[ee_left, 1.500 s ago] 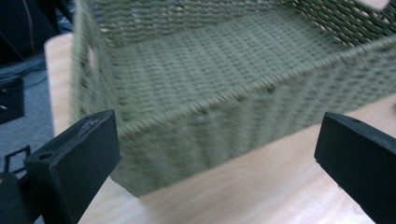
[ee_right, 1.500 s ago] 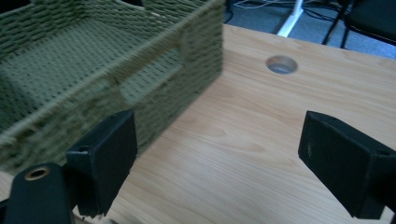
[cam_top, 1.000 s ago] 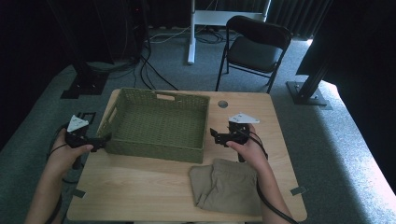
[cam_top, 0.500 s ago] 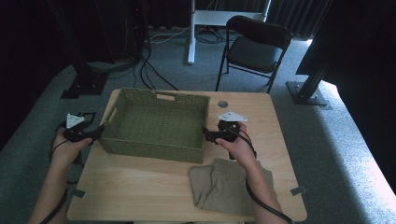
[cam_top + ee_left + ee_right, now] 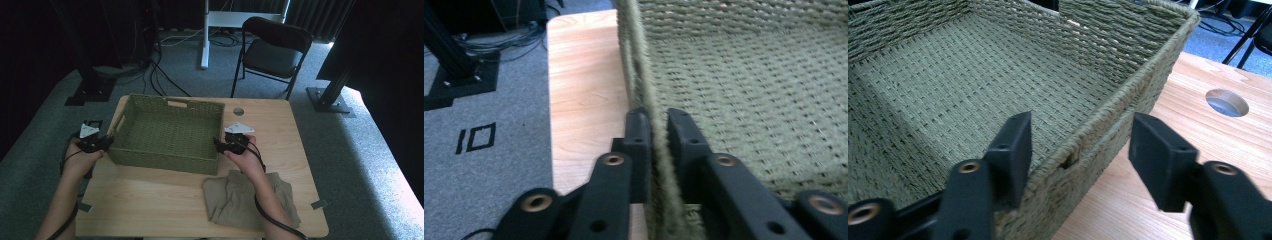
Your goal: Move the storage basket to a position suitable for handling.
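Basket (image 5: pixel 167 134) first: a green woven tray with low walls and a cut-out handle in its far wall, sitting on the left and middle of the wooden table (image 5: pixel 150 200), its inside bare. From where I stand it looks light and fairly stiff, though the woven rim would likely give a little under a pinch. The weave is rough, so I doubt it would slip. The rims of the two short walls seem the natural places to take hold, one on each side, so it would lift level instead of tipping.

That is about where the tools are. The left gripper (image 5: pixel 655 131) has its jaws drawn in close on the rim of the basket's left wall, the woven edge squeezed between them, one jaw outside and one inside. The right gripper (image 5: pixel 1080 145) is at the opposite wall with its jaws spread wide, straddling the rim: one jaw over the basket's floor, the other out over the table. It grips nothing yet, and I cannot tell whether either jaw touches the weave.

Just behind the right hand (image 5: pixel 248 159), a crumpled tan cloth (image 5: pixel 250 197) lies at the near edge of the table. A round cable hole (image 5: pixel 238 111) sits beyond the basket's right corner. Past the table stands a black folding chair (image 5: pixel 272 52) on grey carpet.
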Motion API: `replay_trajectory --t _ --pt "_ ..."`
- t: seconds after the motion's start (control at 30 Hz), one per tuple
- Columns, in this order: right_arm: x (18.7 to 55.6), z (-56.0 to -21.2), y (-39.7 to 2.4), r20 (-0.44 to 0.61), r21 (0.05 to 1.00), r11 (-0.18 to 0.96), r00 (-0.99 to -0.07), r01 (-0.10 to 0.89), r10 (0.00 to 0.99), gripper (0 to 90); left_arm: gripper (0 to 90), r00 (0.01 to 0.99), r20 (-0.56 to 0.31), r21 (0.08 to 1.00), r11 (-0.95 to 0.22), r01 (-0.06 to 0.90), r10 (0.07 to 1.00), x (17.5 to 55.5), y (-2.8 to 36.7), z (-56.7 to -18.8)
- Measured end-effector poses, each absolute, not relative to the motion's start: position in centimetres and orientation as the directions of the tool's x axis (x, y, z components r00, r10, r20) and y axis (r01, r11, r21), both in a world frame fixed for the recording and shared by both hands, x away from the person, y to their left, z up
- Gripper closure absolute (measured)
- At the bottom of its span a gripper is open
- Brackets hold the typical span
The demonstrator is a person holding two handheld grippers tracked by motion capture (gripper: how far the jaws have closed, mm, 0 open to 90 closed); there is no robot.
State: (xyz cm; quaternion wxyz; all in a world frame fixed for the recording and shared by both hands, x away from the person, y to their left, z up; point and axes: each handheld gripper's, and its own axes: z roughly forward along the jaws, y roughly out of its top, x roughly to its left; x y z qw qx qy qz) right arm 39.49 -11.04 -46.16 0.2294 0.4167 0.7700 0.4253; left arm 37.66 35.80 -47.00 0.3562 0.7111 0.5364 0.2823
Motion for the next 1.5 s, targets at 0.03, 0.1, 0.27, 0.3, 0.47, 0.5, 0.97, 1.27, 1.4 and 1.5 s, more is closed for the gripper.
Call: replay_trajectory --t 0.03,0.1,0.27,0.3,0.47,0.5,0.97,1.27,1.4,1.5 --pt "39.5 -46.1 -11.0 0.038 0.839 0.268 -0.543 0.473 0.839 50.8 83.1 0.257 0.012 0.81 -0.16 0.564 0.966 37.6 35.8 -47.0" --pt "39.5 -46.1 -10.8 0.026 0.837 0.279 -0.544 0.47 0.839 51.5 83.6 0.25 -0.005 0.813 -0.142 0.565 0.968 37.5 35.8 -47.1" --pt "39.4 -46.0 -10.5 0.016 0.833 0.29 -0.545 0.471 0.838 58.9 84.1 0.237 -0.029 0.815 -0.115 0.569 0.971 37.2 35.7 -47.1" --pt "39.5 -46.0 -10.5 0.017 0.833 0.288 -0.542 0.473 0.84 59.4 84.1 0.232 -0.038 0.817 -0.104 0.568 0.972 37.0 35.7 -47.2" --pt "39.7 -45.9 -10.6 0.039 0.828 0.26 -0.513 0.497 0.857 62.8 83.8 0.221 -0.046 0.823 -0.089 0.561 0.974 36.3 35.4 -47.3" --pt "39.7 -45.9 -10.6 0.04 0.826 0.258 -0.509 0.501 0.86 63.2 83.8 0.22 -0.045 0.824 -0.088 0.56 0.974 36.2 35.3 -47.3" --pt "40.8 -45.7 -10.8 0.038 0.817 0.225 -0.44 0.53 0.897 70.0 82.9 0.198 -0.062 0.823 -0.062 0.565 0.978 35.0 33.9 -47.3" --pt "41.0 -45.6 -11.0 0.036 0.814 0.221 -0.427 0.537 0.903 71.0 83.1 0.192 -0.063 0.82 -0.059 0.569 0.979 35.2 33.5 -47.3" --pt "41.0 -45.6 -11.3 0.046 0.814 0.213 -0.427 0.54 0.903 71.1 83.4 0.184 -0.071 0.821 -0.047 0.569 0.98 35.2 33.3 -47.4" --pt "40.9 -45.7 -11.3 0.052 0.816 0.208 -0.427 0.539 0.903 71.1 83.3 0.184 -0.066 0.821 -0.051 0.568 0.981 35.2 33.3 -47.4"
